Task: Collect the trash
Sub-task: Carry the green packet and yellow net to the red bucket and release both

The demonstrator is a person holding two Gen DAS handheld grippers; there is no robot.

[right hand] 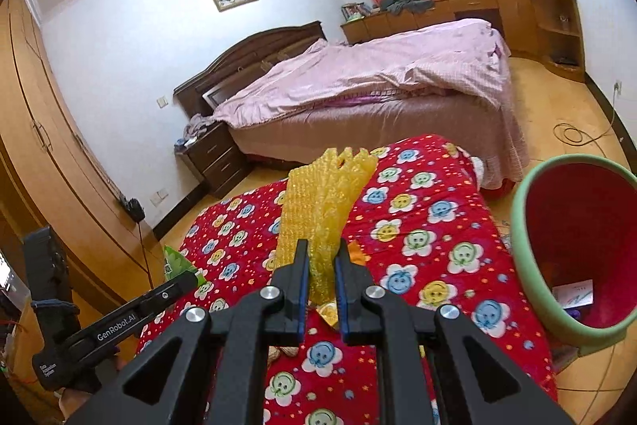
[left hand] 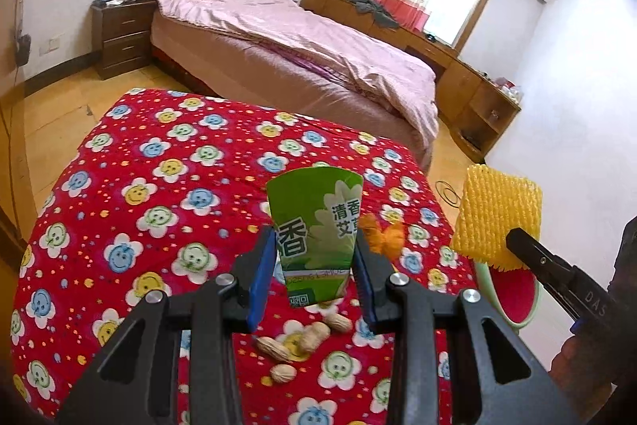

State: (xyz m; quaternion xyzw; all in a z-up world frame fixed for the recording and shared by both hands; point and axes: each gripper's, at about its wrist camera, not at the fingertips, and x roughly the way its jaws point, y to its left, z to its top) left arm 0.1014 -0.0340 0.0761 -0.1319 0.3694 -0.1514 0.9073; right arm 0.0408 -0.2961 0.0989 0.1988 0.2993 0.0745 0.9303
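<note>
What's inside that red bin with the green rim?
In the bin, a white slip of paper lies at the bottom beside something small and purple. The near rim hides the rest of the bottom.

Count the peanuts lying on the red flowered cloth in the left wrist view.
4 visible. One peanut lies just below the green carton, one beside it, one further left, one nearest the camera. The left gripper may hide others.

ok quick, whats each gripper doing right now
left gripper: closed on the green carton, held up off the table.
right gripper: shut on the yellow foam net, near the bin.
</note>
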